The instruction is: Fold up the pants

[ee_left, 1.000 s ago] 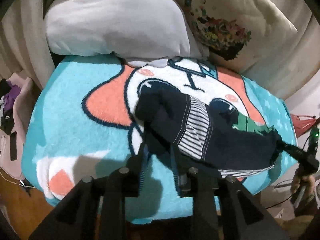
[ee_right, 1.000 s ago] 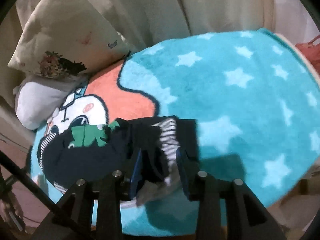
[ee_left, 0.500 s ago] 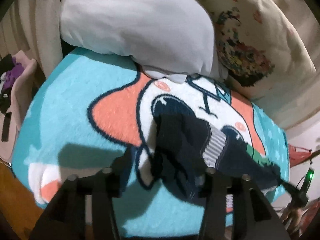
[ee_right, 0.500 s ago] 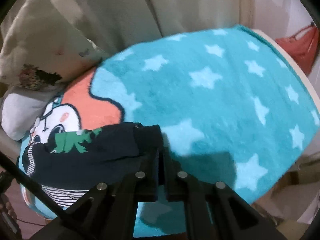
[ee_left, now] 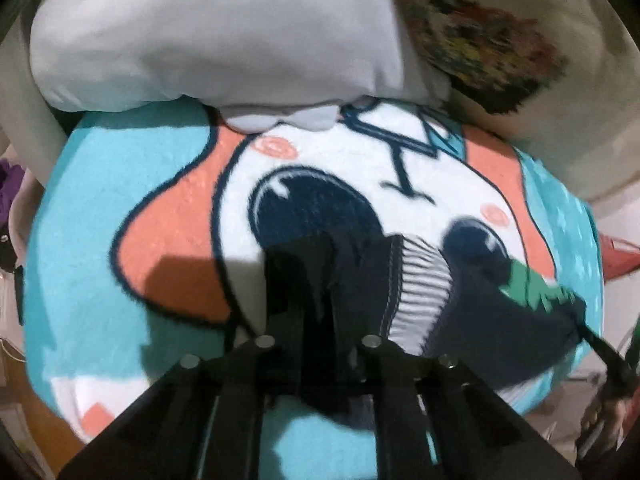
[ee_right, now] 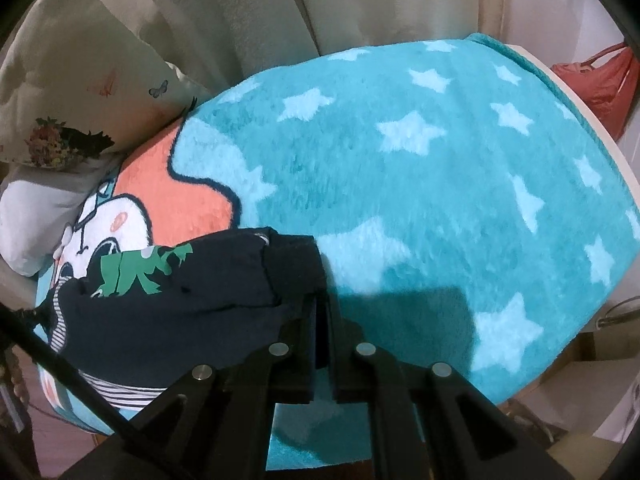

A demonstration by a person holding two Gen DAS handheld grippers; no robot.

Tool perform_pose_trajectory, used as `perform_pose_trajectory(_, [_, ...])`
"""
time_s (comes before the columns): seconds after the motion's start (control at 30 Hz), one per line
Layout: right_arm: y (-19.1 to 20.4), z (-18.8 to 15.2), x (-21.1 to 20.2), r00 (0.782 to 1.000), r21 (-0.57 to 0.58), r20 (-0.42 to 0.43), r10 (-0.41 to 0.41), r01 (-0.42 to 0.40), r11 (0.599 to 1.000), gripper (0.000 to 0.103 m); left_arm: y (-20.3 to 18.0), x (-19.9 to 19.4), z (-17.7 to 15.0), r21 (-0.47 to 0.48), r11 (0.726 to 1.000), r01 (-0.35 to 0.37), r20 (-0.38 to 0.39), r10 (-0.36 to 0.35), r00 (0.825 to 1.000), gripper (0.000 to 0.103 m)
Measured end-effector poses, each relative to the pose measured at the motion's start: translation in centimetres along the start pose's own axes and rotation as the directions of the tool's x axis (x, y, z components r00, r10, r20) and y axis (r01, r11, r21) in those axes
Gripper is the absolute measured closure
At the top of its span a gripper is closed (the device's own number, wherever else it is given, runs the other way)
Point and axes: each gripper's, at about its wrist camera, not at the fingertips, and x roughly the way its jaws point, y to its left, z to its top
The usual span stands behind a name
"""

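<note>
Between the black fingers of the left gripper [ee_left: 320, 280] a fold of the dark navy pants [ee_left: 480, 312] is pinched, the two fingers closed on the cloth near its striped band [ee_left: 422, 296]. At the other end, the right gripper [ee_right: 320, 292] has its fingers pressed nearly together on the navy edge of the same pants [ee_right: 180, 300] (only a thin dark slit shows between them). The pants stretch between the two grippers, bunched and partly lifted, with a green print [ee_right: 136, 272] on the upper side and a striped lining showing at the lower edge. They lie over the cartoon face of a plush turquoise blanket [ee_right: 440, 184], which has pale stars on one half and an orange and white character with large dark eyes on the other. Beyond the blanket's far edge rests a grey pillow [ee_left: 216, 32], touching the blanket, and just beside it a cream pillow with a flower print [ee_left: 492, 36]. Pale curtains [ee_right: 248, 12] hang behind. A red bag [ee_right: 600, 80] sits off the blanket's far right corner.
</note>
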Motion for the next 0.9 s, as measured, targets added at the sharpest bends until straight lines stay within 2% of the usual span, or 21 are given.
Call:
perform_pose_trajectory(0.07, [0.0,-0.1,-0.1,1.0,-0.001,-0.005,-0.001,0.001,1.0,0.098,0.4,-1.1,-1.0,-0.008,1.0,0.012,-0.025,-0.012,1.0,0.094])
perform_pose_trajectory(0.17, [-0.3,-0.4,0.4,1.0,0.009,-0.022,-0.007,0.007,1.0,0.098,1.4,0.1,-1.9,0.001,0.998,-0.061,-0.084,0.061,0.995,0.097])
perform_pose_trajectory(0.2, [-0.5,-0.4,0.8,0.999,0.02,-0.031,-0.006,0.007,1.0,0.098,2.0,1.2,-2.0,-0.001,0.996,-0.091,-0.105,0.091,0.99,0.094])
perform_pose_trajectory(0.23, [-0.6,-0.4,1.1,0.999,0.029,-0.038,-0.002,0.004,1.0,0.098,2.5,2.2,-2.0,-0.012,0.996,-0.092,-0.123,0.09,0.988,0.091])
perform_pose_trajectory(0.3, [-0.9,-0.3,1.4,0.999,0.052,-0.048,0.006,-0.003,0.999,0.096,2.9,2.2,-1.9,-0.026,0.998,-0.065,-0.104,0.062,0.993,0.091])
perform_pose_trajectory(0.37, [-1.1,-0.2,0.9,0.999,0.064,-0.042,0.004,-0.001,0.998,0.091,3.1,1.4,-1.7,-0.019,0.999,-0.039,-0.087,0.038,0.996,0.085])
perform_pose_trajectory(0.4, [-1.3,-0.1,0.5,0.999,0.067,-0.037,0.001,0.001,0.998,0.089,3.3,1.0,-1.7,-0.012,0.999,-0.032,-0.078,0.031,0.996,0.077])
perform_pose_trajectory(0.43, [-1.6,-0.2,0.0,1.0,0.073,-0.029,-0.001,0.003,0.997,0.082,3.6,0.6,-1.7,-0.009,1.0,-0.03,-0.071,0.029,0.997,0.067])
perform_pose_trajectory(0.53, [-2.7,-0.3,-2.0,1.0,0.099,0.026,-0.004,0.002,0.995,0.065,4.6,-0.9,-1.3,-0.027,0.999,0.026,-0.014,-0.026,1.0,0.054])
perform_pose_trajectory(0.6, [-3.1,-0.1,-2.7,0.998,0.101,0.067,-0.003,-0.003,0.995,0.038,5.4,-1.2,-0.7,-0.054,0.996,0.071,0.014,-0.07,0.997,0.042])
perform_pose_trajectory(0.67, [-3.2,0.5,-2.5,0.996,0.108,0.084,0.003,-0.012,0.994,0.036,5.4,-0.7,0.2,-0.055,0.991,0.123,0.027,-0.122,0.992,0.04])
perform_pose_trajectory(0.73, [-2.9,1.2,-1.1,0.995,0.12,0.074,0.063,-0.072,0.99,0.036,5.1,0.4,1.2,-0.045,0.984,0.17,0.023,-0.169,0.985,0.034])
perform_pose_trajectory(0.83, [-2.0,1.8,1.2,0.992,0.135,0.041,0.117,-0.122,0.983,0.036,3.9,3.6,2.4,-0.053,0.964,0.261,-0.042,-0.263,0.964,0.032])
perform_pose_trajectory(0.87, [-1.8,1.8,1.8,0.99,0.137,0.033,0.137,-0.14,0.981,0.035,3.0,4.3,2.5,-0.037,0.964,0.264,-0.061,-0.266,0.962,0.03])
perform_pose_trajectory(0.9, [-1.5,1.9,2.4,0.987,0.139,0.023,0.158,-0.16,0.977,0.03,2.3,4.7,2.4,-0.013,0.965,0.26,-0.07,-0.261,0.963,0.024])
